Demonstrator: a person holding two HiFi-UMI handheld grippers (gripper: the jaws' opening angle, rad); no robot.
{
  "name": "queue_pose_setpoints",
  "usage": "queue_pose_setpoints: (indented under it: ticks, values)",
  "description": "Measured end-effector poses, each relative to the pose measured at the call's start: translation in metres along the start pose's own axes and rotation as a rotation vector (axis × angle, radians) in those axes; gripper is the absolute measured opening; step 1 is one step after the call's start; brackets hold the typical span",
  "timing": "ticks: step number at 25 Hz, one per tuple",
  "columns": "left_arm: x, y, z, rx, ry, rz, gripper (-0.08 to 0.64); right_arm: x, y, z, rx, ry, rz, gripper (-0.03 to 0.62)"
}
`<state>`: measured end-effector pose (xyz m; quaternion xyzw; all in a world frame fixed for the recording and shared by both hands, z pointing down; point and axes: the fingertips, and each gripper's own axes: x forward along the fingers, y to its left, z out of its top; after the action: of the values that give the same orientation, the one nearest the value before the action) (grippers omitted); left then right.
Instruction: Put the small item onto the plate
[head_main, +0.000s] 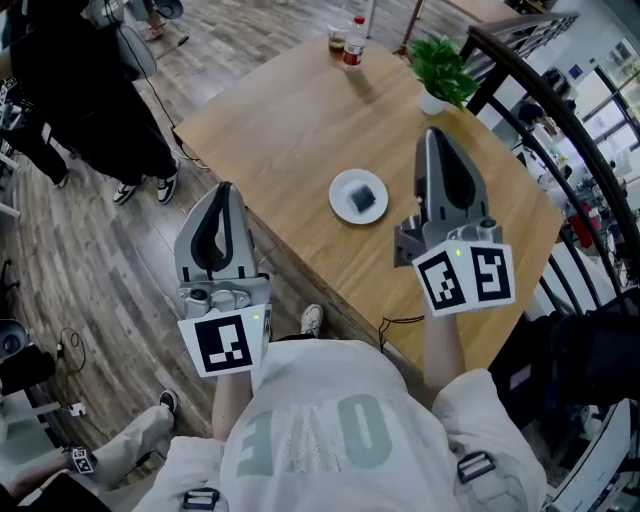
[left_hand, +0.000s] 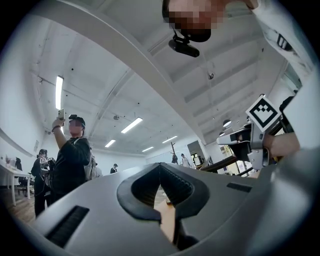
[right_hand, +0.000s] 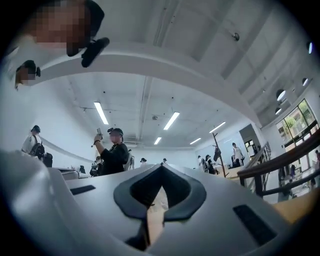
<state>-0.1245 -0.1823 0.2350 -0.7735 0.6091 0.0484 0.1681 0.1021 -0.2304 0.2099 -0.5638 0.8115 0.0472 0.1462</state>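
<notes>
Left claw: the left claw (head_main: 226, 188) is clenched. In the left gripper view its two dark pads meet at the tip (left_hand: 160, 165), with nothing between them. It touches nothing.
Left claw place: lower left of centre in the head view, over the near edge of the tabletop (head_main: 290, 120), pointing away from the person.
Right claw: the right claw (head_main: 432, 132) is also clenched. In the right gripper view its pads close to a point (right_hand: 161, 167) and grasp nothing.
Right claw place: right of centre in the head view, over the wood, well apart from the left claw.
Aim: both gripper views look up at the ceiling lights and the far room, not at the wood.
Item: the item (head_main: 362, 199) is small, dark and blocky, roughly square from above.
Item place: it lies on the plate (head_main: 340, 190), near its middle, and neither claw touches it.
Plate: white and round, flat on the tabletop at frame centre, between the two claws and nearer the right one.
Far edge: a bottle (head_main: 353, 45) and a potted plant (head_main: 441, 68) stand at the top of the frame.
</notes>
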Motion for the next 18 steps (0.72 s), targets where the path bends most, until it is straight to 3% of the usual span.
queue_pose_setpoints:
  ticks: [4,8,18]
  values:
    - [-0.005,-0.008,0.013,0.008,-0.024,-0.011,0.008,-0.047,0.013,0.008,-0.085,-0.021,-0.059,0.017]
    - [-0.006,-0.019,0.024,0.004,-0.048,-0.022,0.008,-0.071,0.022,0.005,-0.148,0.007,-0.064,0.017]
    - [-0.010,-0.037,0.031,0.001,-0.057,-0.059,0.008,-0.087,0.023,-0.005,-0.126,0.056,-0.061,0.017]
